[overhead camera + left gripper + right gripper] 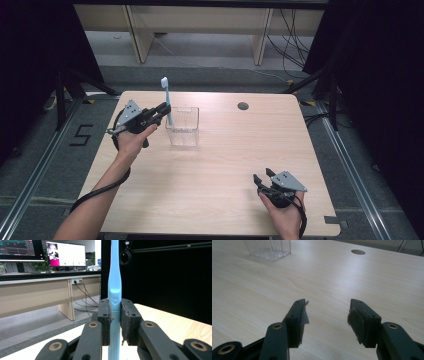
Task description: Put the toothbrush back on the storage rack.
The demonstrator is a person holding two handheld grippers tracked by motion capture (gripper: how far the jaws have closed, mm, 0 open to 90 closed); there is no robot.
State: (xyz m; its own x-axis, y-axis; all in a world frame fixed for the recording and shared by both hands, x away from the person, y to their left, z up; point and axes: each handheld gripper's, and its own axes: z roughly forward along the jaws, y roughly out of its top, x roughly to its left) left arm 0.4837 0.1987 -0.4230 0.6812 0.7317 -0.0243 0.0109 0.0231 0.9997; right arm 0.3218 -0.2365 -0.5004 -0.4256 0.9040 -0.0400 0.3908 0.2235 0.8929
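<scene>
A light blue toothbrush (166,100) stands upright, head up, at the left rim of a clear square plastic cup (183,127) on the wooden table (215,165). My left gripper (164,108) is shut on its handle; in the left gripper view the pads (126,322) press both sides of the toothbrush (114,297). My right gripper (264,176) rests low at the table's front right, open, with nothing between its jaws; the right gripper view shows bare wood between the right gripper's (327,315) fingers. The cup (268,248) sits far off at upper left there.
A round cable hole (243,106) lies in the table near its far edge, also seen as a hole (358,251) in the right gripper view. Desks and cables stand beyond the table. Metal floor rails run along both sides.
</scene>
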